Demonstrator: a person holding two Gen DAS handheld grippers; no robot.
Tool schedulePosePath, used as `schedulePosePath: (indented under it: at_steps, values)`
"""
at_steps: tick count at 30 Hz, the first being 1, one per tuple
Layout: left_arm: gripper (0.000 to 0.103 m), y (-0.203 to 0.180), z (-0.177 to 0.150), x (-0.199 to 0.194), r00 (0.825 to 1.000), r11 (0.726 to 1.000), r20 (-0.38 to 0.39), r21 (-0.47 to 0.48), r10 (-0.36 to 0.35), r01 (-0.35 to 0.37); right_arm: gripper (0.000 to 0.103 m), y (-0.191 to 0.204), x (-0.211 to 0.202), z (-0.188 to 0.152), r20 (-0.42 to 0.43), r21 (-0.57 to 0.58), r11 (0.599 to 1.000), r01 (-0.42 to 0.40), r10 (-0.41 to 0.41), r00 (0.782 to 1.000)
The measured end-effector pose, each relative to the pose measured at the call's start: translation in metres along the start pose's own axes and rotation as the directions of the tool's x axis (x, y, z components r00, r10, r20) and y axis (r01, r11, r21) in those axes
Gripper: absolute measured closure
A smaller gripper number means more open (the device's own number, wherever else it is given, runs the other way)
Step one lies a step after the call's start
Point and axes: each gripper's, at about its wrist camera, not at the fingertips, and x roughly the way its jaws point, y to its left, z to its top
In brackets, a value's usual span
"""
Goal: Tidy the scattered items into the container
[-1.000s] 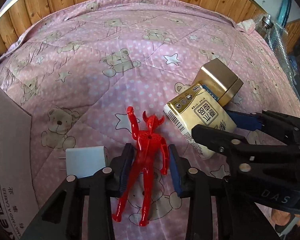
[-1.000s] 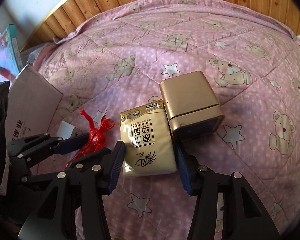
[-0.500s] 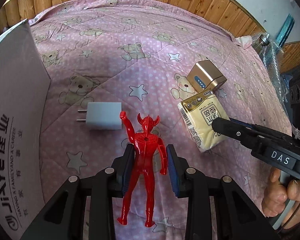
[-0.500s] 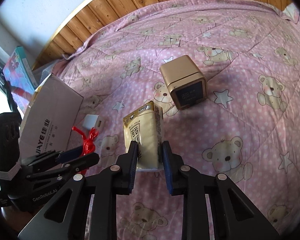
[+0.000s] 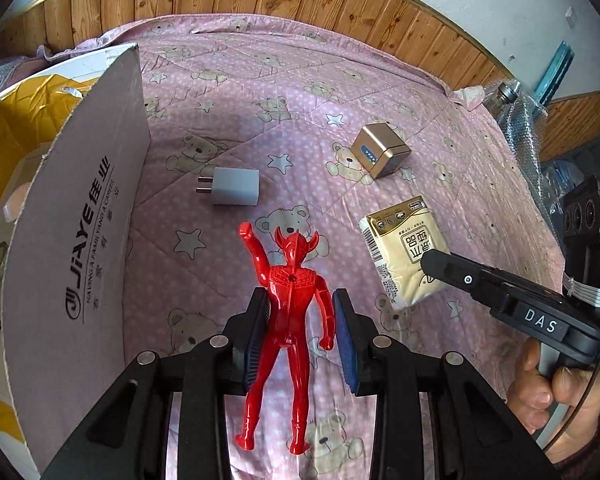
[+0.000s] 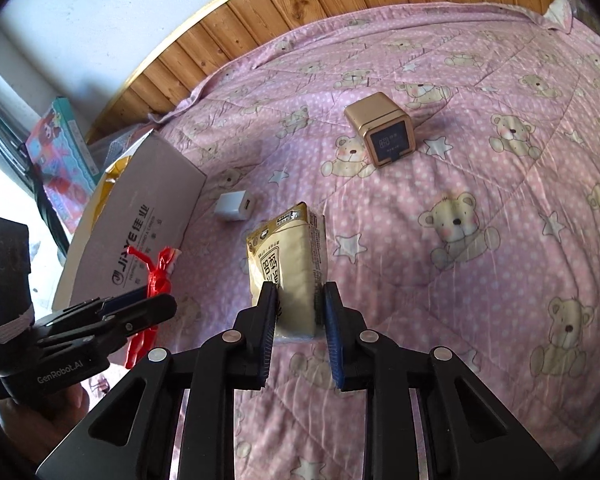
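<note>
- My left claw (image 5: 301, 332) is clamped on the red toy (image 5: 290, 304) at its waist, lifted over the bed (image 5: 228, 92).
- My right claw (image 6: 299, 312) grips the tissue pack (image 6: 286, 264), also raised.
- The charger (image 5: 236, 186) and gold cube (image 5: 380, 150) lie on the quilt.
- The box (image 5: 80, 248) stands at the left.

**Left wrist view: figure held, three items on quilt**

Left gripper (image 5: 302, 334) clamps red toy figure (image 5: 290, 312) at the torso, clear of the pink quilt (image 5: 260, 92). Cardboard box (image 5: 72, 248) stands at left. White charger (image 5: 236, 186) and gold cube (image 5: 380, 150) lie apart. Right gripper (image 5: 430, 260) grips the tissue pack (image 5: 404, 248).
</note>
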Motion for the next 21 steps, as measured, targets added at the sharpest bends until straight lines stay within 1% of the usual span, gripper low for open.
schedulePosePath:
  at_steps: [9, 21]
  values:
    - [0.069, -0.013, -0.022, -0.043, 0.999, 1.000, 0.045, 0.016, -0.010, 0.010, 0.080, 0.013, -0.026, -0.034, 0.014, 0.014, 1.000, -0.024, 0.024, 1.000]
    - [0.070, -0.021, -0.047, -0.087, 0.995, 0.999, 0.100, 0.031, -0.029, 0.026, 0.080, 0.031, -0.058, -0.063, 0.047, 0.009, 0.999, -0.042, 0.042, 0.998]
